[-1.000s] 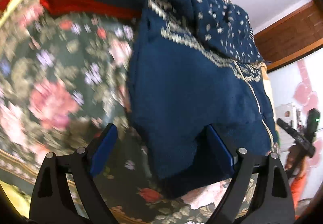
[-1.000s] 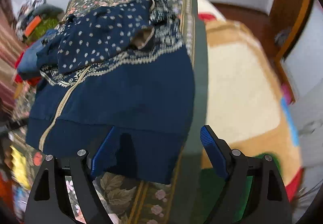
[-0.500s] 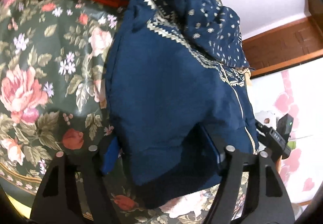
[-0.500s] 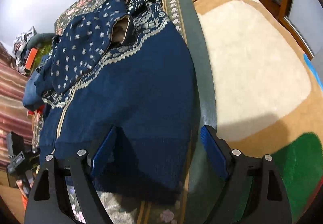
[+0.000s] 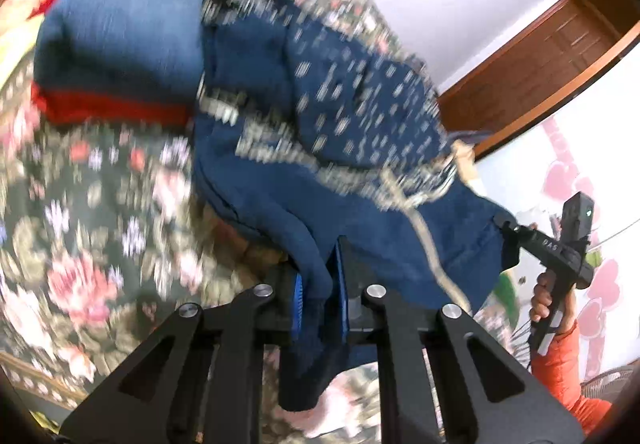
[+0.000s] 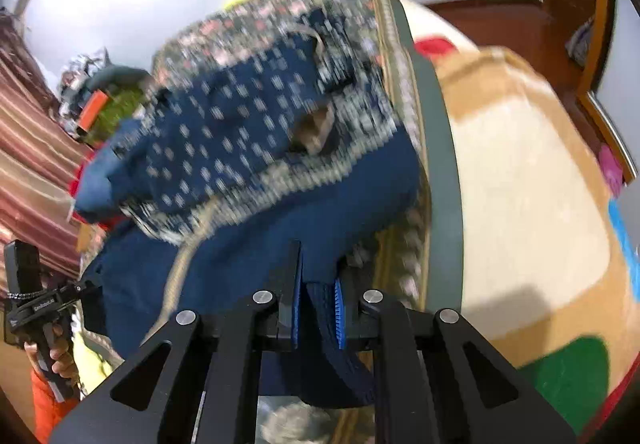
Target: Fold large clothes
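A navy zip sweater [image 5: 280, 180] with a white patterned yoke lies on a dark floral bedspread [image 5: 92, 212]. My left gripper [image 5: 318, 284] is shut on the sweater's hem at one bottom corner and lifts it. My right gripper [image 6: 318, 296] is shut on the hem at the other bottom corner of the sweater [image 6: 280, 228], also raised. The right gripper shows in the left wrist view [image 5: 520, 240], and the left gripper shows in the right wrist view [image 6: 76, 290]. Both views are blurred by motion.
A folded blue and red garment [image 5: 116, 44] lies beyond the sweater on the bedspread. A cream, tan and green blanket [image 6: 532, 204] lies to the right of the bedspread's edge [image 6: 440, 148]. Clutter [image 6: 100, 100] sits at the far left by a striped curtain.
Both grippers were open around the sweater's hem; both have closed on it and raised it, so the lower edge is off the bedspread.
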`<action>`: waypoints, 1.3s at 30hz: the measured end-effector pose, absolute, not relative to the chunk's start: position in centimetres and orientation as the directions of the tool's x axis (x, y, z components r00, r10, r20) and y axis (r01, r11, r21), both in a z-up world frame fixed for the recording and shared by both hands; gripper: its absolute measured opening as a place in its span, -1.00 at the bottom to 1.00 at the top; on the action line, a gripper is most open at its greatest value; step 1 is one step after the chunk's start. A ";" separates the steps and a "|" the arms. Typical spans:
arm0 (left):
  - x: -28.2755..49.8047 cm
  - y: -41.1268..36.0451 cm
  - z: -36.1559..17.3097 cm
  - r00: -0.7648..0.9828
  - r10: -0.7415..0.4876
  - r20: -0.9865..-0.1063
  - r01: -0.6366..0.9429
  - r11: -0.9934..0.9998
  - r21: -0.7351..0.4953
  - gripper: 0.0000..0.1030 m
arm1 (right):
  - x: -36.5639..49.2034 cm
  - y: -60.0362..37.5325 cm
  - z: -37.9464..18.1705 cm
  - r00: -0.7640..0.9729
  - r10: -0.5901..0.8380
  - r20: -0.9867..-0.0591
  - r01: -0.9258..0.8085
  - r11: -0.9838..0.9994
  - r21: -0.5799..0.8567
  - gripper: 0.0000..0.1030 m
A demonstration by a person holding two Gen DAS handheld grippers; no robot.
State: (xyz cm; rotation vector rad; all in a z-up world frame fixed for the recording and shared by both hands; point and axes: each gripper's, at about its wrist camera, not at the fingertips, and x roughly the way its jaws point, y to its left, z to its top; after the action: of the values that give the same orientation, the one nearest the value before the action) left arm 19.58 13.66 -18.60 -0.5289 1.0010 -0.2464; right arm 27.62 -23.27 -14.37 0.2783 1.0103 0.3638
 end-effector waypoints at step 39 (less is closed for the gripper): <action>48.2 21.7 -20.4 0.539 -0.127 -0.832 -0.206 0.938 -0.277 -0.78 | 54.6 -17.8 -13.8 0.470 0.291 -0.833 -0.130 0.957 0.261 -0.66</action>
State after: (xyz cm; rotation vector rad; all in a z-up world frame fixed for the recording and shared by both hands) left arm 48.23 21.68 -20.44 -0.3652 1.0060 0.0482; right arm 54.62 -17.82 -13.83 0.1694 1.0519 0.2599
